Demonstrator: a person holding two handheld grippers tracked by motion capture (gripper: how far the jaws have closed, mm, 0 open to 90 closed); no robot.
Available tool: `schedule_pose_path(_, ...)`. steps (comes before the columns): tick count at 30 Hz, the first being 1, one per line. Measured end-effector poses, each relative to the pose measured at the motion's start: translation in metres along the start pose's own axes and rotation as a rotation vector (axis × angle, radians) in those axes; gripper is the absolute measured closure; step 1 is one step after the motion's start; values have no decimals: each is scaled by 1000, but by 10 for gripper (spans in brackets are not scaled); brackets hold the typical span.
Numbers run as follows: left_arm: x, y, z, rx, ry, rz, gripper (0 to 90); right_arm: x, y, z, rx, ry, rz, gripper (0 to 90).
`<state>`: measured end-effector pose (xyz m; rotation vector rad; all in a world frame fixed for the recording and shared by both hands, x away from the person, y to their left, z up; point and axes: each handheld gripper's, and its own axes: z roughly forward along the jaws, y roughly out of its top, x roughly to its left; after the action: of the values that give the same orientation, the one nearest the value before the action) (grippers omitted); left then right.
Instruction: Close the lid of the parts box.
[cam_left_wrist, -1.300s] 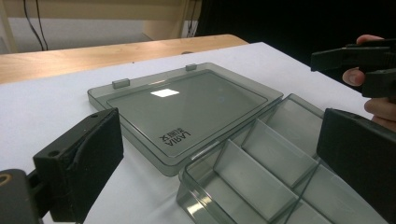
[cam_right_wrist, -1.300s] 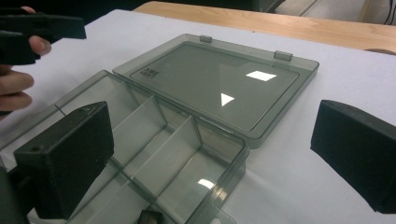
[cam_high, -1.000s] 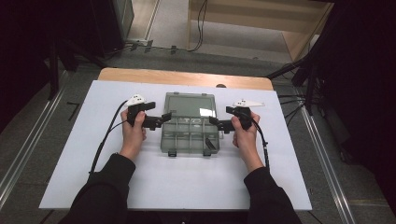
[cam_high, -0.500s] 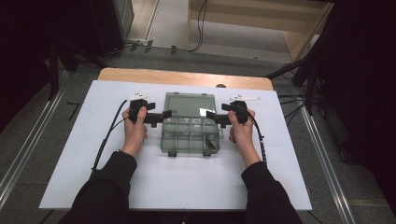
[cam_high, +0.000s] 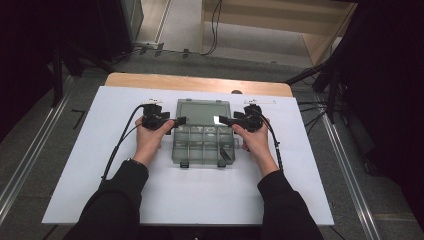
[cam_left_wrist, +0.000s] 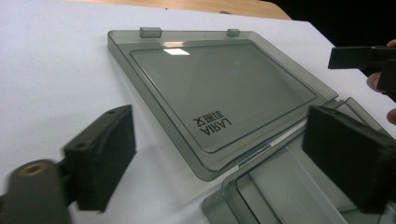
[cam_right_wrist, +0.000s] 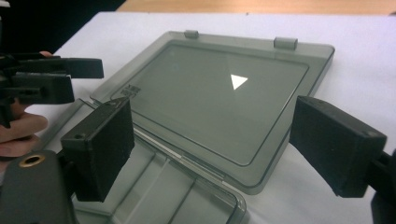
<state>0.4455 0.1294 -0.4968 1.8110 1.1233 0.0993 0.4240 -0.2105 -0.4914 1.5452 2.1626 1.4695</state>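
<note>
A smoky clear plastic compartment box (cam_high: 204, 146) lies open on the white table, its lid (cam_high: 203, 112) folded flat toward the far side. The lid (cam_left_wrist: 224, 88) bears a printed logo. My left gripper (cam_high: 180, 120) sits at the box's left side near the hinge and my right gripper (cam_high: 222, 120) at its right side, tips pointing at each other. Both sets of jaws have just been closing a little. The lid's near corner and hinge edge lie between the left gripper (cam_left_wrist: 224, 154) jaws and between the right gripper (cam_right_wrist: 217, 144) jaws, and no pad touches them.
The white table top (cam_high: 100, 190) spreads wide around the box, with a wooden edge (cam_high: 200, 82) behind it. Two small latches (cam_high: 184, 163) stick out at the box's front. Cables trail from both grippers along the forearms. Dark floor and stands surround the table.
The right gripper has edged inward and slightly away from the person, toward the box's hinge. The left hand has stayed about where it was.
</note>
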Motion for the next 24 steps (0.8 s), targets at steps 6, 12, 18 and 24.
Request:
schedule_pose_path(6, -2, -2, 5, 11, 5, -23, 223, -5, -2, 3, 25, -22, 35, 249)
schedule_pose_path(12, -2, -2, 7, 13, 0, -40, 265, -7, -5, 10, 55, -50, 57, 305)
schedule_pose_path(18, -3, -2, 8, 7, -6, -50, 299, -10, -7, 13, 58, -64, 71, 345)
schedule_pose_path(24, -2, -2, 11, 21, 24, -79, 344, -9, -8, 16, 64, -81, 77, 346)
